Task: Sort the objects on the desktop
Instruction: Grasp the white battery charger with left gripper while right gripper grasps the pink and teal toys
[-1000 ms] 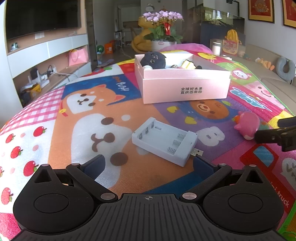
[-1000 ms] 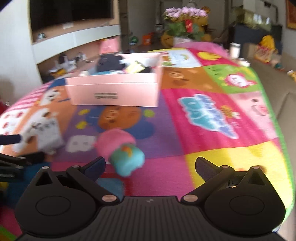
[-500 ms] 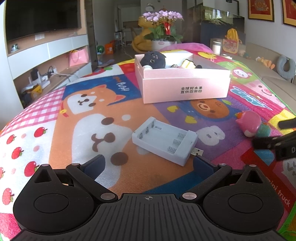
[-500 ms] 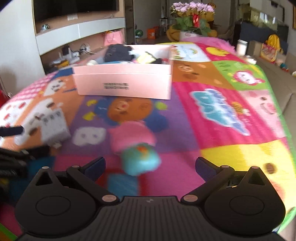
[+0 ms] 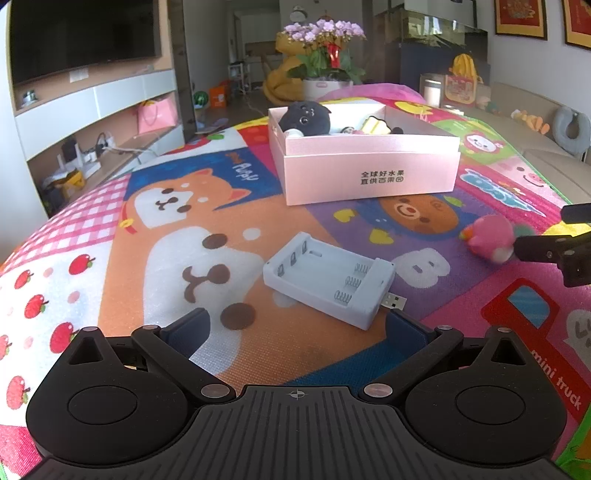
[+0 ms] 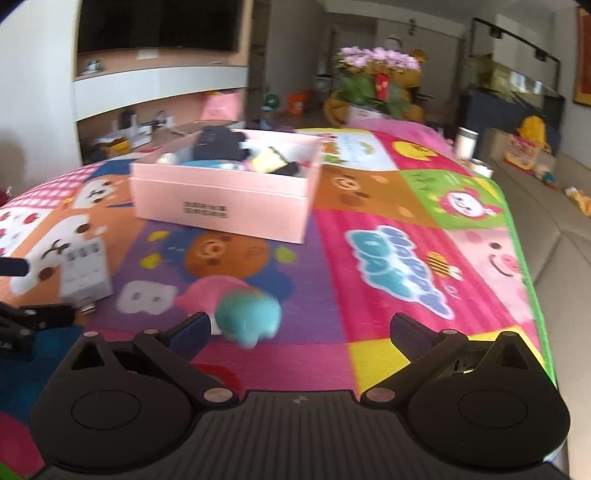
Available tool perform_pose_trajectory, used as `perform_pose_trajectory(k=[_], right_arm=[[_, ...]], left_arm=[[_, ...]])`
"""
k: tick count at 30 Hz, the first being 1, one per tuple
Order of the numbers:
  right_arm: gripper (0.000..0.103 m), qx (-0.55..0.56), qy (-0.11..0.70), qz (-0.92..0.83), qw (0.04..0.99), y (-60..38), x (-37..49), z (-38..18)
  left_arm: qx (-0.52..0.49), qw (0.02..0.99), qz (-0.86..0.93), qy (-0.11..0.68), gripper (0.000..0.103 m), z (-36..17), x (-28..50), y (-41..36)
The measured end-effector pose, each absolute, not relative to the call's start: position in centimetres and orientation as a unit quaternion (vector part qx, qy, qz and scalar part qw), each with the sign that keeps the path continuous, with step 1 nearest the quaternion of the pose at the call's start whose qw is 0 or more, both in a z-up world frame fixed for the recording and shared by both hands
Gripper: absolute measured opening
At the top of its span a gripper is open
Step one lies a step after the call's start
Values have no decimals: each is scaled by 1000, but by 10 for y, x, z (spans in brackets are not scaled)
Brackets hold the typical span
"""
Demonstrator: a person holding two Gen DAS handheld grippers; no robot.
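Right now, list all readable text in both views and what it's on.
"全球好水果 / 直供百果园": front of the pink box; blurred in the right wrist view.
"mini truck": play mat, near the red truck picture.
"PLAY"-like letters: mat's blue panel, uncertain.
Framed wall pictures: too small to read.

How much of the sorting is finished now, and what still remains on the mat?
Done: the pink box already holds a black plush and other small items. In hand: nothing; the left gripper and right gripper are both open, the right one close to the pink and teal toy. Left: that toy and the grey battery holder lie on the mat.
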State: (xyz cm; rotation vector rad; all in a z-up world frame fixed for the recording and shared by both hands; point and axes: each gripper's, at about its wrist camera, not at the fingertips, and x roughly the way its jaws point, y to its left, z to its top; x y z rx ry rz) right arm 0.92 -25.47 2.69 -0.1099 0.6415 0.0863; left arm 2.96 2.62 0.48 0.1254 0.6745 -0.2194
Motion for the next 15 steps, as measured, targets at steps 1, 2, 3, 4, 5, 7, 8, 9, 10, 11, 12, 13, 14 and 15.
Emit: perform_pose_trajectory(k=[1,2,3,4,5,7,8,9,10,11,12,13,14,15], right_arm=[[103,-45,319,48,945,-253,10,29],[103,-28,326,56,943,-252,12,31],[103,-8,334,63,941,-251,14,32],[103,17,345,73,936,-250,16,33],[103,32,352,78,932,-248,18,33],[103,29,361,83,928,-238,21,30],[103,16,360,82,929,-234,20,28],[103,1,361,82,929,-231,19,25],[103,-14,363,82,928,-230,17,23],[103,-26,364,78,928,-231,15,22],[103,-38,362,67,929,-235,12,21],[103,-52,356,49,932,-238,10,21],[103,-69,346,22,936,-241,8,20],[103,-83,335,-2,939,-244,7,20]], left_arm=[[61,936,-107,330,103,5,30,26],[60,936,-107,331,103,5,30,26],[59,936,-108,331,103,5,30,26],[60,936,-108,331,103,5,30,26],[60,936,-107,331,103,5,30,26],[60,936,-107,329,103,5,29,27],[60,937,-107,328,103,5,29,27],[59,937,-108,327,103,5,29,27],[58,937,-109,327,103,5,30,28],[57,937,-109,328,103,5,30,28],[56,937,-108,328,103,5,31,28],[56,937,-109,328,103,5,30,28],[56,937,-109,328,103,5,30,28],[57,937,-108,327,103,5,31,27]])
